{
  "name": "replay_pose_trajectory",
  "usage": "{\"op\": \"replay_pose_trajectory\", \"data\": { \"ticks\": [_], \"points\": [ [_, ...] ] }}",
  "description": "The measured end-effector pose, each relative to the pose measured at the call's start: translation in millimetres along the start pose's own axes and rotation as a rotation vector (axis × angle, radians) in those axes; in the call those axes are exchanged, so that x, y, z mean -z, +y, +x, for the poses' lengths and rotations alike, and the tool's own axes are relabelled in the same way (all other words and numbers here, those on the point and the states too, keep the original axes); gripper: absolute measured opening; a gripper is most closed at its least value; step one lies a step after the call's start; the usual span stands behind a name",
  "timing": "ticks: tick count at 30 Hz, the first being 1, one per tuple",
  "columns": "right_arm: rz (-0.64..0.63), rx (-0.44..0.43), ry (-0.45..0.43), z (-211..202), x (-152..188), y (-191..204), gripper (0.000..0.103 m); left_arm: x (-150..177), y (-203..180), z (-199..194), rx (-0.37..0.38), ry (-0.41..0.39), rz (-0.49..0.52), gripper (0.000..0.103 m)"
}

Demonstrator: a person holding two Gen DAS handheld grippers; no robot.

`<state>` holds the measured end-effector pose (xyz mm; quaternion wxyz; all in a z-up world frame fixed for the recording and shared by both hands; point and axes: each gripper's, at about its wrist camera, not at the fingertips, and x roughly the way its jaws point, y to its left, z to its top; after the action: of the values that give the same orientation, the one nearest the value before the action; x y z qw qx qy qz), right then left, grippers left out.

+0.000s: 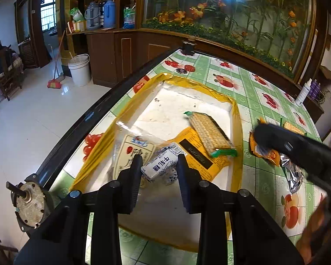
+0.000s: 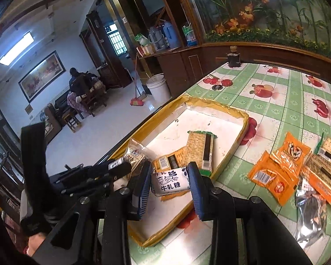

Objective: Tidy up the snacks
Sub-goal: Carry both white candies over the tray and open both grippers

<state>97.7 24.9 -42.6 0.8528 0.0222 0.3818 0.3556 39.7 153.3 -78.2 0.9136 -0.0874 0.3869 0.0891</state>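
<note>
A shallow white tray with a yellow taped rim point(image 1: 236, 119) point(image 2: 245, 123) lies on the fruit-print tablecloth. In it lie a cracker pack point(image 1: 209, 132) point(image 2: 196, 148), an orange packet point(image 1: 200, 154), a clear beige-label bag point(image 1: 134, 152) and a white nougat candy pack point(image 1: 158, 165). My left gripper point(image 1: 158, 165) is shut on that white candy over the tray. My right gripper point(image 2: 170, 182) is shut on a white nougat candy pack point(image 2: 170, 182) above the tray's near edge. The right gripper's black body point(image 1: 298, 148) shows at the right of the left wrist view, blurred.
Loose snacks lie on the cloth right of the tray: orange packets point(image 2: 273, 176), cracker packs point(image 2: 328, 154), a silver wrapper point(image 2: 311, 212). A dark jar point(image 2: 232, 58) stands at the table's far edge. The table's left edge drops to a tiled floor with a white bucket point(image 1: 79, 69).
</note>
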Motion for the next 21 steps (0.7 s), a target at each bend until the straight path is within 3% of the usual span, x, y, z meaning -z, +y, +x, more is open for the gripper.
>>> {"op": "replay_pose_trajectory", "data": {
  "ticks": [8, 21],
  "points": [
    [0.032, 0.021, 0.011, 44.8, -30.3, -19.1, 0.034, -7.0, -9.8, 12.1, 0.002, 0.01, 0.014, 0.029],
    [0.042, 0.036, 0.049, 75.4, -37.2, -33.1, 0.034, -10.3, -6.1, 28.2, -0.024, 0.036, 0.008, 0.029]
  ]
}}
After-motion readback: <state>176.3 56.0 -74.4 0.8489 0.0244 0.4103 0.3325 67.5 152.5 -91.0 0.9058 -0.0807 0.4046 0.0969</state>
